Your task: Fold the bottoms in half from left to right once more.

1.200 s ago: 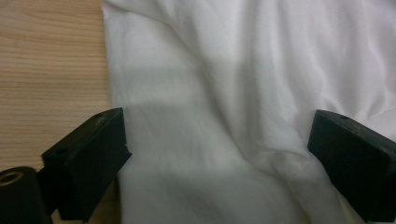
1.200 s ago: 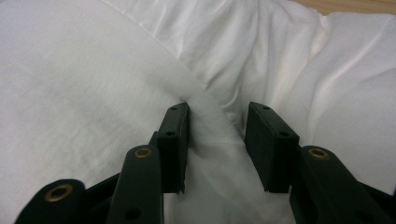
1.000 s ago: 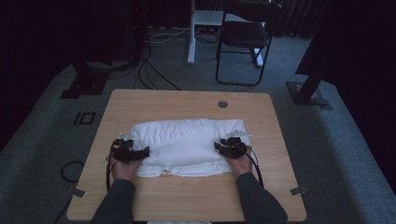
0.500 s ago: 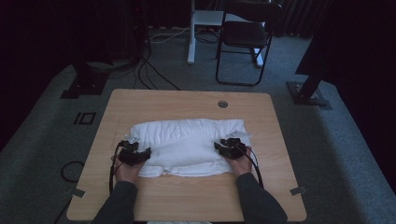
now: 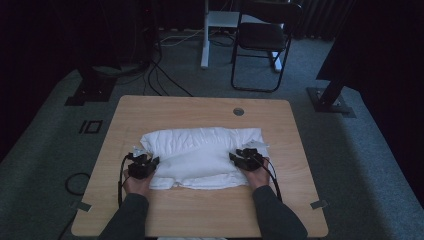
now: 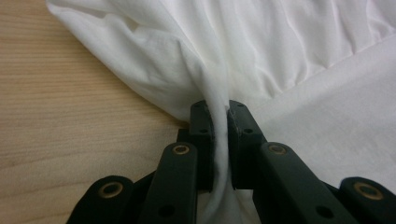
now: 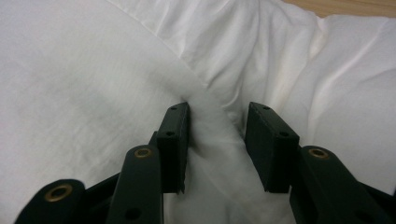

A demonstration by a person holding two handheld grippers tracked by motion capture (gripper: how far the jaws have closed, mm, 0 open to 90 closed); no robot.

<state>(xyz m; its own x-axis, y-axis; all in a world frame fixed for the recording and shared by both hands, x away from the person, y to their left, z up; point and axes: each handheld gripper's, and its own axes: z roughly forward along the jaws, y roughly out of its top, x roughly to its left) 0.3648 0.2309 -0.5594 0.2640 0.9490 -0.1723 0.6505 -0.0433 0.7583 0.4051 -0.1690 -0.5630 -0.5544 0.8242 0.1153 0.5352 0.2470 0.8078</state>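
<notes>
A white, folded, crumpled cotton cloth lies in the middle of the light wooden bench. At the cloth's left edge the left gripper has just been closing and now pinches a thin fold of cloth. At the cloth's right edge the right gripper stands half open around a raised ridge of cloth; whether it squeezes the ridge I cannot tell.

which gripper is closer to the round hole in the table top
Right. The right gripper sits at the white cloth's right end, below the hole. The left gripper pinches the cloth's left end, farther off; its jaws have just been closing.
</notes>
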